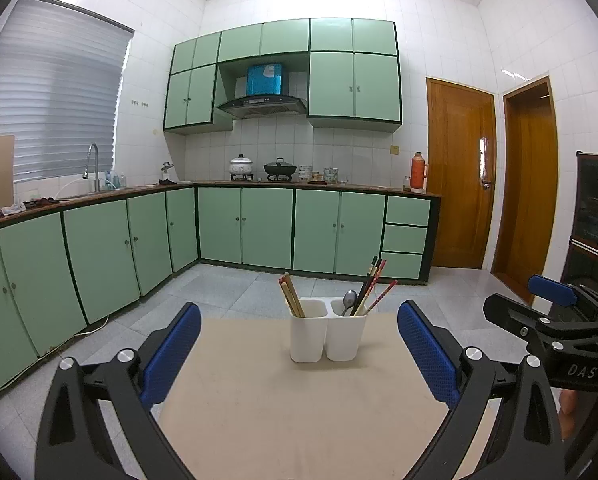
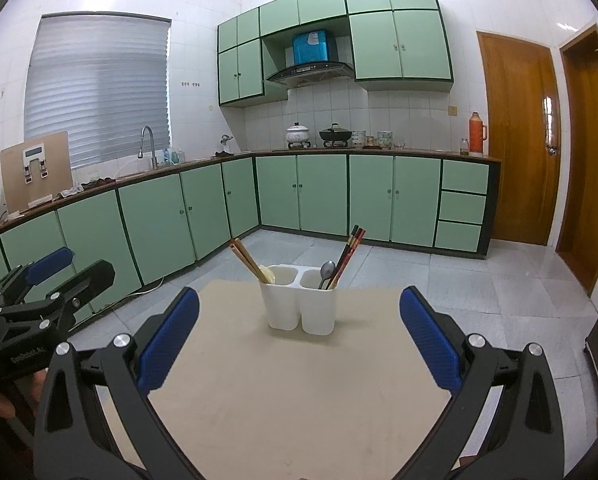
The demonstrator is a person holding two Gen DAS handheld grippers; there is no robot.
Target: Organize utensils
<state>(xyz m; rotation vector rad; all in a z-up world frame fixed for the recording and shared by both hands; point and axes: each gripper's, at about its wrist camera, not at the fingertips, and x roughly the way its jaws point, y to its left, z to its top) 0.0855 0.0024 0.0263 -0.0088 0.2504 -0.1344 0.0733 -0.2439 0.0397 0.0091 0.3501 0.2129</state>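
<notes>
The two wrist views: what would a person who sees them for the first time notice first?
First the white two-compartment holder, standing alone toward the far end of the beige table. Pale wooden chopsticks lean in its left compartment; a metal spoon and dark and red chopsticks fill the right one. Next, the blue-padded left claw and right claw, both open and empty, frame it.

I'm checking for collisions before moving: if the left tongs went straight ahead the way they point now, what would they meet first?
Most likely the white two-compartment utensil holder, standing between the open left tongs on the beige tabletop. Nothing else shows in between, though depth is hard to judge.
</notes>
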